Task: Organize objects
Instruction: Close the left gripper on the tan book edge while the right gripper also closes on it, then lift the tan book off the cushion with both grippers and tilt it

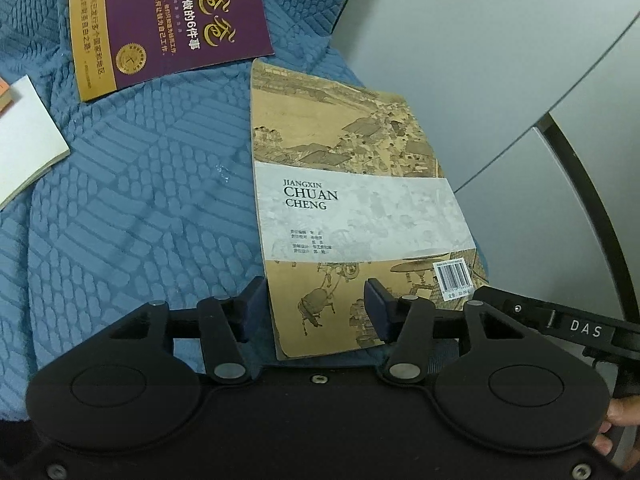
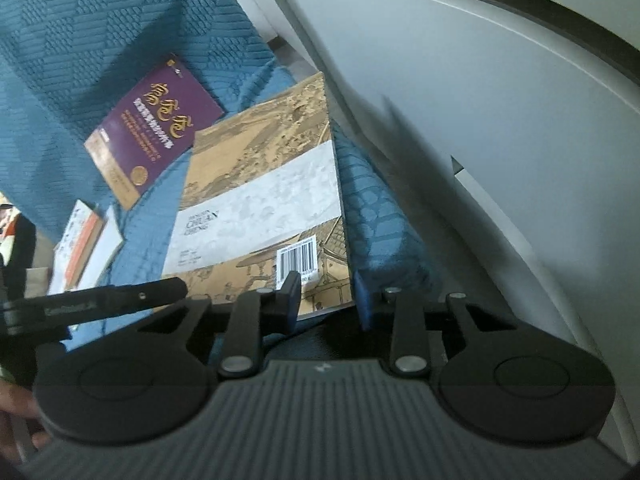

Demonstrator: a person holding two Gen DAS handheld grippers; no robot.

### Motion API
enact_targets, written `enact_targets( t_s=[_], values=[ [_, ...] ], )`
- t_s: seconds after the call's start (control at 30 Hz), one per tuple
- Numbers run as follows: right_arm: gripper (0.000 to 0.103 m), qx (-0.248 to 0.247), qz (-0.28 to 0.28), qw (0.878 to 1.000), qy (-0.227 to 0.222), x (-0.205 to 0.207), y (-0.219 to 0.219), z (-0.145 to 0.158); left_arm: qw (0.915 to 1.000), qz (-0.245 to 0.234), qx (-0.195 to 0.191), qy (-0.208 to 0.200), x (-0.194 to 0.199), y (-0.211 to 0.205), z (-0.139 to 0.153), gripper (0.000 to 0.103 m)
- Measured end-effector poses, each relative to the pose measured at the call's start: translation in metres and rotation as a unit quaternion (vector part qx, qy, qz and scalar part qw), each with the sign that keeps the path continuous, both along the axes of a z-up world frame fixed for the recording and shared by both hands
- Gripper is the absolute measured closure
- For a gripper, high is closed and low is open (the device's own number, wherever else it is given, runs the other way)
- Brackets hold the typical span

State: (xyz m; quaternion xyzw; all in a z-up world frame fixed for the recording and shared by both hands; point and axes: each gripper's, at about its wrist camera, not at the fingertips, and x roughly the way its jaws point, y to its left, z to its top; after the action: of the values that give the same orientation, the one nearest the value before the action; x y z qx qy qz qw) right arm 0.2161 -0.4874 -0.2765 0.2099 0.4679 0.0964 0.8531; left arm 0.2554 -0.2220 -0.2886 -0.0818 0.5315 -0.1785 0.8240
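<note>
While both grippers, left (image 1: 312, 304) and right (image 2: 326, 294), stand half open astride the near corners of the tan book (image 1: 352, 200) on the blue cover (image 1: 132, 208), neither visibly pinching, close them evenly before lifting.

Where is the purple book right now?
The purple book lies flat on the blue blanket, at the top left of the left wrist view, just beyond the far corner of the tan picture book.
</note>
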Motion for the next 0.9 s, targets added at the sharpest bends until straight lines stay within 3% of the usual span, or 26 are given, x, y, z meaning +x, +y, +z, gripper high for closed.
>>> enact_targets(
  t_s=[0.27,0.47,0.57,0.67,0.7,0.77,0.83,0.9],
  values=[
    [0.07,0.005,0.013,1.0,0.006,-0.022,-0.007,0.008,0.9998,-0.002,0.001,0.019,-0.031,0.002,0.008,0.053],
    [0.07,0.007,0.021,1.0,0.018,-0.051,-0.01,0.004,0.9989,-0.007,0.009,0.046,-0.059,0.006,-0.003,0.053],
    [0.071,0.022,0.013,0.999,0.031,-0.053,-0.018,-0.001,0.9986,-0.006,-0.015,0.051,-0.06,0.013,-0.008,0.048],
    [0.069,0.052,-0.006,0.997,0.048,-0.046,-0.029,-0.01,0.9952,0.013,-0.054,0.081,-0.058,0.025,-0.017,0.043],
    [0.067,0.062,-0.01,0.996,0.056,-0.042,-0.033,-0.013,0.9939,0.021,-0.063,0.088,-0.057,0.03,-0.02,0.041],
    [0.054,0.079,-0.015,0.995,0.062,-0.034,-0.036,-0.018,0.9915,0.035,-0.078,0.099,-0.057,0.039,-0.027,0.034],
    [0.037,0.094,-0.018,0.993,0.064,-0.027,-0.038,-0.022,0.9863,0.051,-0.105,0.117,-0.055,0.049,-0.037,0.033],
    [0.036,0.113,-0.011,0.991,0.073,-0.018,-0.035,-0.028,0.9793,0.062,-0.132,0.139,-0.05,0.055,-0.048,0.033]
  ],
)
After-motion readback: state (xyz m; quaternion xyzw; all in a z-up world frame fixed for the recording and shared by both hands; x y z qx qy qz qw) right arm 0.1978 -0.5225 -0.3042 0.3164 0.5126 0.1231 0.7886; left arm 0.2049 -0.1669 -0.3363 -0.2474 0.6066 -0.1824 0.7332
